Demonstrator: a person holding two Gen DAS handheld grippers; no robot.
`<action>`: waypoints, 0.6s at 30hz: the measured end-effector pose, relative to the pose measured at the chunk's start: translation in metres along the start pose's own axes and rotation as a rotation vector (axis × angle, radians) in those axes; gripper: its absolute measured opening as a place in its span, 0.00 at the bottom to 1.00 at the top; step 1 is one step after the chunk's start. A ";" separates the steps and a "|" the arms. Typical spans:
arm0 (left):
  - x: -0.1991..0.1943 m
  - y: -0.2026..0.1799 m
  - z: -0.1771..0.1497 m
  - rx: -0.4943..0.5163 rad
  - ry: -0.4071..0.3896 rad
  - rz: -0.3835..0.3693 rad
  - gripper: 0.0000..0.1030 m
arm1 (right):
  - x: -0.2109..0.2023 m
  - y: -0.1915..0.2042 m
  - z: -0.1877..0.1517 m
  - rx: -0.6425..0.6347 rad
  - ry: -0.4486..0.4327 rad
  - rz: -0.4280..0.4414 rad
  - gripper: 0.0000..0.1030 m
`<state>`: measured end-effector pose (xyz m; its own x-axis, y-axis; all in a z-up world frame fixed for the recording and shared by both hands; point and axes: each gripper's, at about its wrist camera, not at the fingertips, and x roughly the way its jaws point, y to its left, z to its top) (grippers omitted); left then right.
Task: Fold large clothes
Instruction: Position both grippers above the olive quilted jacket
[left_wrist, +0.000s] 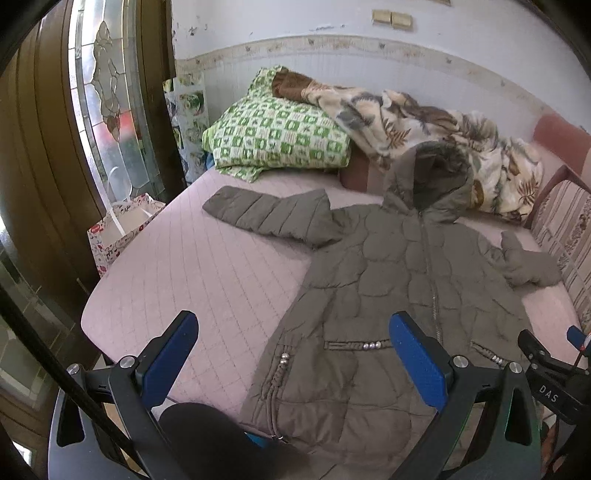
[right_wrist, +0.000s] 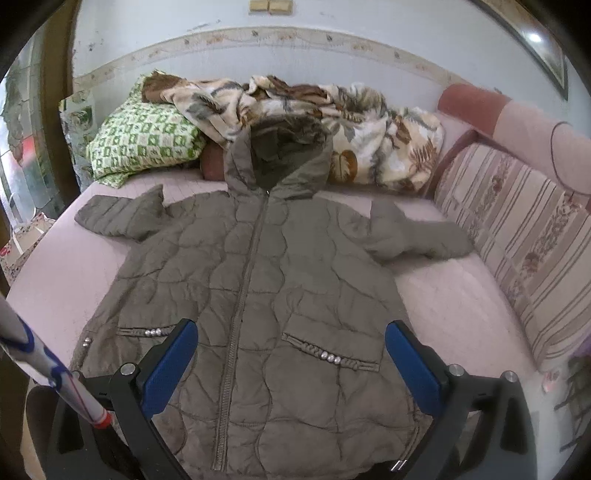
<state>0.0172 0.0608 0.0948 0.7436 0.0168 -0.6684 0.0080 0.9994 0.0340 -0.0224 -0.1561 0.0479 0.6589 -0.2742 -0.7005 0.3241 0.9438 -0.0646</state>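
Note:
An olive quilted hooded jacket (left_wrist: 399, 280) lies flat and zipped on a pink quilted bed (left_wrist: 207, 266), front up, hood toward the wall, both sleeves spread out. It also shows in the right wrist view (right_wrist: 266, 288). My left gripper (left_wrist: 293, 328) is open and empty, above the jacket's lower left hem. My right gripper (right_wrist: 291, 332) is open and empty, above the jacket's lower front. Both have blue pads (right_wrist: 173, 365).
A green checked pillow (left_wrist: 277, 136) and a leaf-print blanket (left_wrist: 424, 125) lie at the head of the bed. A striped sofa back (right_wrist: 524, 240) runs along the right side. A gift bag (left_wrist: 118, 229) stands on the floor left of the bed.

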 end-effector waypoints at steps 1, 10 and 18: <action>0.002 0.000 0.001 -0.002 0.005 0.002 1.00 | 0.005 -0.001 0.000 0.001 0.011 -0.003 1.00; 0.019 -0.003 0.005 0.003 0.029 0.035 1.00 | 0.029 -0.007 0.003 0.006 0.059 -0.010 1.00; 0.029 -0.003 0.006 0.009 0.049 0.050 1.00 | 0.042 -0.007 0.001 0.005 0.089 -0.011 1.00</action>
<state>0.0422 0.0579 0.0796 0.7096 0.0681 -0.7013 -0.0216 0.9970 0.0749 0.0037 -0.1747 0.0194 0.5921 -0.2673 -0.7602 0.3345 0.9398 -0.0699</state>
